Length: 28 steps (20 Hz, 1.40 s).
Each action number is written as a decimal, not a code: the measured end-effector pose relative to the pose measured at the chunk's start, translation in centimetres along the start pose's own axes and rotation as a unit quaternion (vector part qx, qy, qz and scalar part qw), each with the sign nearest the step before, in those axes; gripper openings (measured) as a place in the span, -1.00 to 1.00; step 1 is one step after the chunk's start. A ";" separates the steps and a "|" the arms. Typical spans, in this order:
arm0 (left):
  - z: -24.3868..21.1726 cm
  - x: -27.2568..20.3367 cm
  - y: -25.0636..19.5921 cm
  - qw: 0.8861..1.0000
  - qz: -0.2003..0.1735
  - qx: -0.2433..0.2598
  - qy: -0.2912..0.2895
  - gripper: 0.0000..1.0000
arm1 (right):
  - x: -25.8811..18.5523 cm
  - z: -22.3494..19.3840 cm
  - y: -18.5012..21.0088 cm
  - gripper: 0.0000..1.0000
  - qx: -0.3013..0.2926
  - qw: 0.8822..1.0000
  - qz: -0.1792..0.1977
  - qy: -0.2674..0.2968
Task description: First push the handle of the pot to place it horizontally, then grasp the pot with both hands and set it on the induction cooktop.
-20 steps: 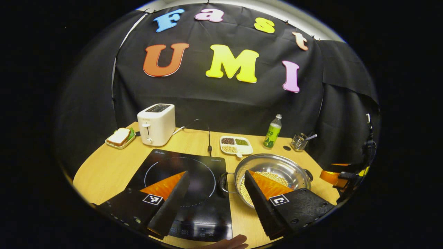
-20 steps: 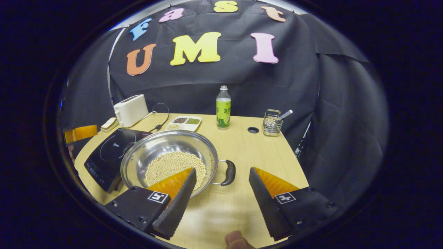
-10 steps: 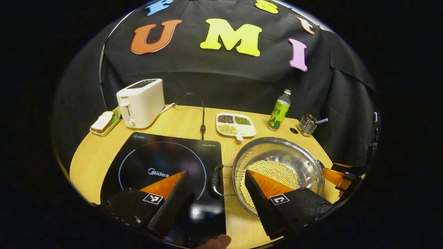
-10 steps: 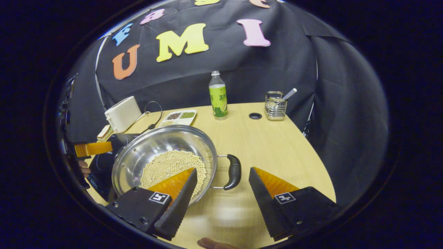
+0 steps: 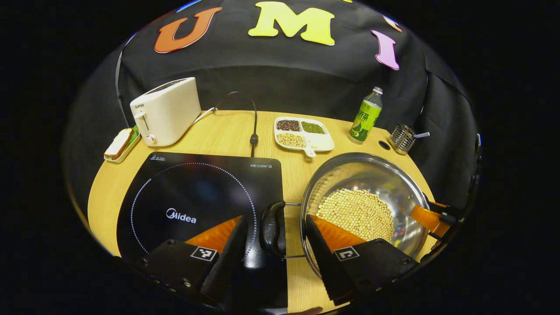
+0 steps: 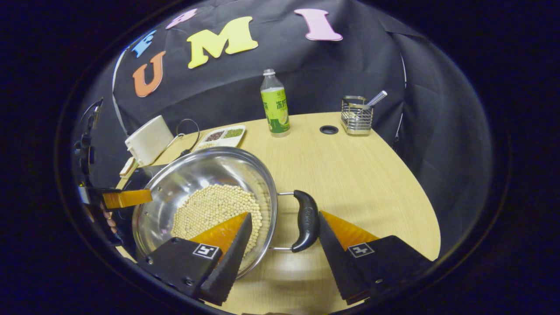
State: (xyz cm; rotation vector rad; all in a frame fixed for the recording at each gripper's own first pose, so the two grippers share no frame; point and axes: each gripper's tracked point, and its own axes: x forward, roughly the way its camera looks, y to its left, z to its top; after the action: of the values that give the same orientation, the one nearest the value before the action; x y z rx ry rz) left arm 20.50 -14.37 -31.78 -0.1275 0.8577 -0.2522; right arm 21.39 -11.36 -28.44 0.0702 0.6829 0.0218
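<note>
Left gripper view shows the flat black induction cooktop (image 5: 192,197) just left of the shiny steel pot of pale beans (image 5: 363,205), whose black left handle (image 5: 272,227) stands between the spread fingers of the left gripper (image 5: 275,262). Right gripper view shows the pot's black right handle (image 6: 306,218) between the open right gripper (image 6: 284,258), with bare wooden table (image 6: 363,175) rightward.

The left gripper (image 5: 273,245) is held low and level, its two fingers spread wide apart and reaching forward with nothing pressed between them. The right gripper (image 6: 284,245) is posed the same way, fingers parted and closing on nothing. In the right gripper view the left gripper (image 6: 127,198) shows at the far left, with fingertips of the person's hand (image 6: 107,216) just below it.
</note>
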 end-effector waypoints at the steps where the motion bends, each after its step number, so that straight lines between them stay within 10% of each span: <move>1: -0.2 0.1 -0.1 1.000 -0.005 -0.005 0.006 0.61 | 0.2 0.0 0.0 0.72 -0.001 1.000 -0.002 0.002; 6: 0.0 0.4 -0.3 1.000 -0.023 -0.013 0.007 0.52 | 1.0 0.2 -0.4 0.46 0.019 1.000 -0.001 0.022; 8: 0.0 0.3 -0.2 0.999 -0.030 -0.015 0.011 -0.02 | 1.1 0.1 -0.2 0.34 0.026 0.999 0.011 0.038; 17: -0.1 0.1 -0.1 0.999 -0.045 0.008 0.018 0.28 | 1.3 0.1 -0.2 0.28 0.011 0.996 -0.008 0.087; 19: -0.2 0.1 -0.1 0.999 -0.043 0.006 0.025 -0.14 | 0.9 -0.1 0.0 0.22 0.011 0.996 -0.010 0.091; 28: -1.3 -3.6 -1.5 0.998 -0.055 0.015 0.008 0.02 | -4.0 -1.2 -0.4 0.21 0.045 0.996 -0.017 0.070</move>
State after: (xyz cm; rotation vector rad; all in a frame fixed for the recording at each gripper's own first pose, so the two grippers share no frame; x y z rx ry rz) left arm 17.04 -14.83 -29.70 -0.1453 0.8639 -0.3689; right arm 17.56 -11.86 -26.88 0.1436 0.8251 -0.0374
